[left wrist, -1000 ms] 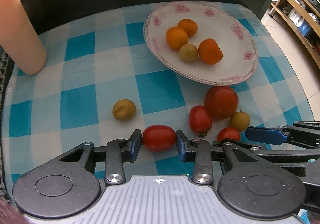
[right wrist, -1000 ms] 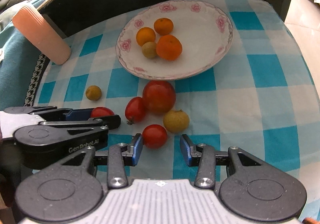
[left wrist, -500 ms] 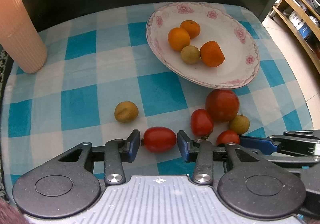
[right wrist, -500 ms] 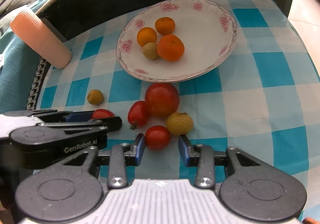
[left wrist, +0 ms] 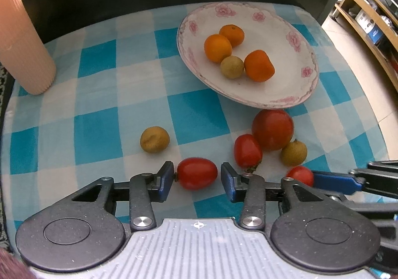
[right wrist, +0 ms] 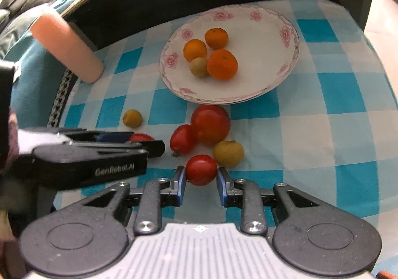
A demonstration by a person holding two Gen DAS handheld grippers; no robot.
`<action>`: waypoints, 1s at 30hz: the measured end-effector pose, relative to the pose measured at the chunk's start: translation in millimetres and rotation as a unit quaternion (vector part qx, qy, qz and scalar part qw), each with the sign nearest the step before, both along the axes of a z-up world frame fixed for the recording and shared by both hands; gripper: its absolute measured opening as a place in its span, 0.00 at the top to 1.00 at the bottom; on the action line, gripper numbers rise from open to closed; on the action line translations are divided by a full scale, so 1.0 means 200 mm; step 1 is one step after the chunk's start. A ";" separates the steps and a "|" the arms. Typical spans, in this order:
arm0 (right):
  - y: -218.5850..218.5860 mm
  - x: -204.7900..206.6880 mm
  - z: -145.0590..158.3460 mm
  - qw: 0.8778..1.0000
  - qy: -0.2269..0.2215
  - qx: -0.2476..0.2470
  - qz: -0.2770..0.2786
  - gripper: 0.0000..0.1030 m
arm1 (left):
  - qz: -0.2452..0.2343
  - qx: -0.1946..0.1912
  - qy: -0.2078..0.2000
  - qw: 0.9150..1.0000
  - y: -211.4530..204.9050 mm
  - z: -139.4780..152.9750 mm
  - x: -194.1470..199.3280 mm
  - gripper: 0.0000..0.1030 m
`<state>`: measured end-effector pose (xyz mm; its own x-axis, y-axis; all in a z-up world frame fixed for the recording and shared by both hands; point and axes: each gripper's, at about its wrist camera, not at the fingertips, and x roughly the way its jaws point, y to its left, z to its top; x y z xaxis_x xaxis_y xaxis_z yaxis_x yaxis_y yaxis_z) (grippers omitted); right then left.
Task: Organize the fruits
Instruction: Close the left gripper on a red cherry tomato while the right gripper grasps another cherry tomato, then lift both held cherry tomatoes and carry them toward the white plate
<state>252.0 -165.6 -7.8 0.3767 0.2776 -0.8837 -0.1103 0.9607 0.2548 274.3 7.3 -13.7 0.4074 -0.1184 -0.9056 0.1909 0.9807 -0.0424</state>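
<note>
An oval red tomato (left wrist: 197, 173) lies on the checked cloth between the pads of my left gripper (left wrist: 196, 177). The left pad touches it and a thin gap shows at the right pad, so this gripper is open. My right gripper (right wrist: 201, 177) is shut on a small round tomato (right wrist: 201, 170) that rests on the cloth. Just beyond lie a big tomato (right wrist: 210, 124), a medium tomato (right wrist: 182, 139) and a brown fruit (right wrist: 228, 153). Farther back, the flowered plate (right wrist: 261, 55) holds three oranges and one brown fruit.
Another brown fruit (left wrist: 154, 139) lies alone on the cloth to the left. A ribbed pink cup (left wrist: 22, 42) stands at the far left. The two grippers sit side by side, close together. A dark table edge runs behind the plate, with wooden shelves (left wrist: 368, 17) at the right.
The right gripper's jaws have closed onto the small round tomato after edging forward. The left gripper's jaws have widened slightly around the oval tomato.
</note>
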 end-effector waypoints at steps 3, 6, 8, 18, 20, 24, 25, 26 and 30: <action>0.00 -0.06 0.00 1.000 -0.001 -0.022 0.007 0.60 | 0.000 0.005 -0.001 1.000 -0.02 -0.02 0.00 0.51; -0.02 -0.12 -0.01 0.999 -0.001 -0.035 0.002 0.60 | 0.001 0.006 -0.004 1.000 -0.03 -0.02 0.00 0.51; -0.04 -0.14 -0.01 0.999 0.001 -0.040 -0.005 0.60 | 0.000 0.012 -0.005 1.000 -0.04 -0.02 -0.01 0.51; -0.06 -0.14 0.00 0.999 -0.006 -0.048 -0.005 0.60 | -0.004 0.024 -0.014 1.000 -0.05 -0.01 -0.05 0.56; -0.07 -0.14 0.00 0.999 -0.005 -0.049 -0.005 0.60 | -0.006 0.024 -0.015 1.000 -0.04 0.00 -0.08 0.56; -0.09 -0.17 0.00 0.998 -0.003 -0.058 0.000 0.60 | -0.014 0.016 -0.009 1.000 -0.04 0.02 -0.18 0.56; -0.09 -0.18 0.01 0.998 -0.004 -0.061 0.004 0.60 | -0.017 0.015 -0.007 1.000 -0.05 0.02 -0.21 0.56; -0.08 -0.20 0.01 0.998 -0.005 -0.062 0.007 0.60 | -0.022 0.013 -0.005 1.000 -0.05 0.03 -0.24 0.56; -0.07 -0.26 0.01 0.997 -0.003 -0.074 0.024 0.60 | -0.040 0.013 0.003 0.999 -0.08 0.03 -0.36 0.56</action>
